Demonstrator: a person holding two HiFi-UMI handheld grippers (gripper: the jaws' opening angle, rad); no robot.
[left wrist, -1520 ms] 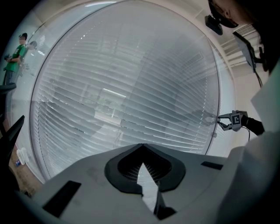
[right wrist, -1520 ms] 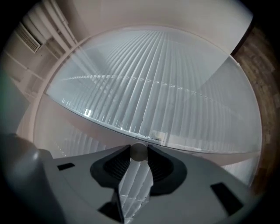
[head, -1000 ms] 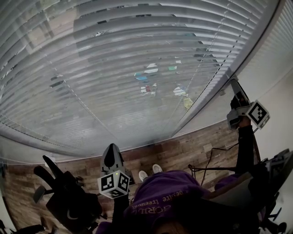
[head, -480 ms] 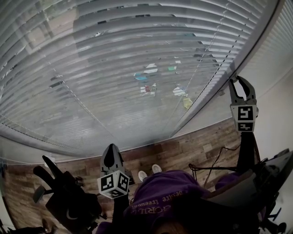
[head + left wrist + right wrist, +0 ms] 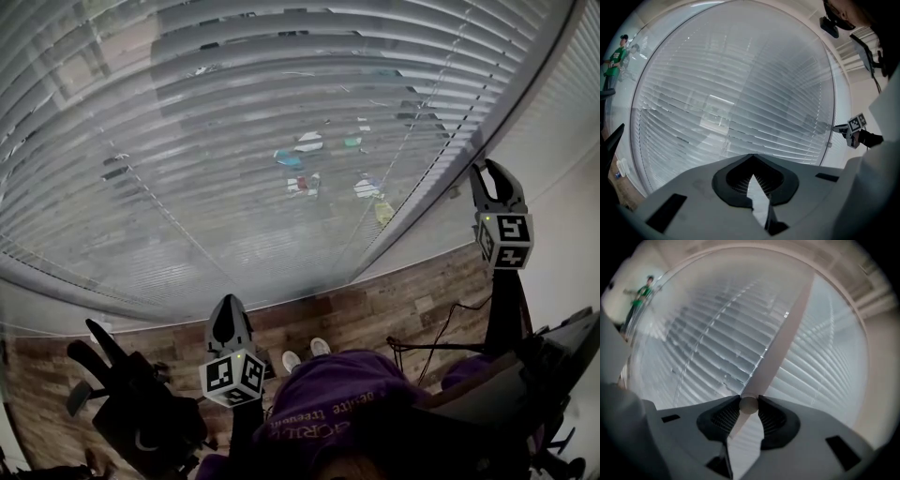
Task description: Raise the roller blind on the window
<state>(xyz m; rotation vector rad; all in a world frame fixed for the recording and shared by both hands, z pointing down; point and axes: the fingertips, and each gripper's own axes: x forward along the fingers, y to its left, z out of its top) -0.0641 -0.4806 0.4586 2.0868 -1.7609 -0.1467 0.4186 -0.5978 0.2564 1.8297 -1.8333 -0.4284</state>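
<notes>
A slatted blind (image 5: 281, 141) hangs lowered over the whole window, and also fills the left gripper view (image 5: 731, 103). My right gripper (image 5: 489, 169) is raised at the blind's right edge, beside the window frame (image 5: 441, 187). In the right gripper view a pale round rod (image 5: 780, 341) runs up along the blind (image 5: 703, 343), and its lower end sits pinched between the gripper's (image 5: 749, 403) two dark pads. My left gripper (image 5: 228, 323) hangs low in front of me, jaws together with nothing in them. From the left gripper view the right gripper (image 5: 851, 127) shows small at the far right.
Wood-plank floor (image 5: 375, 309) lies below, with my white shoes (image 5: 305, 354) on it. A black office chair (image 5: 141, 412) stands at the lower left. Dark furniture (image 5: 553, 366) and a cable (image 5: 431, 342) are at the lower right. A person in green (image 5: 616, 51) stands far left.
The right gripper has turned its marker cube towards me, shifted a little rightward and settled upright at the blind's edge. Its jaws have narrowed. The left gripper has not moved.
</notes>
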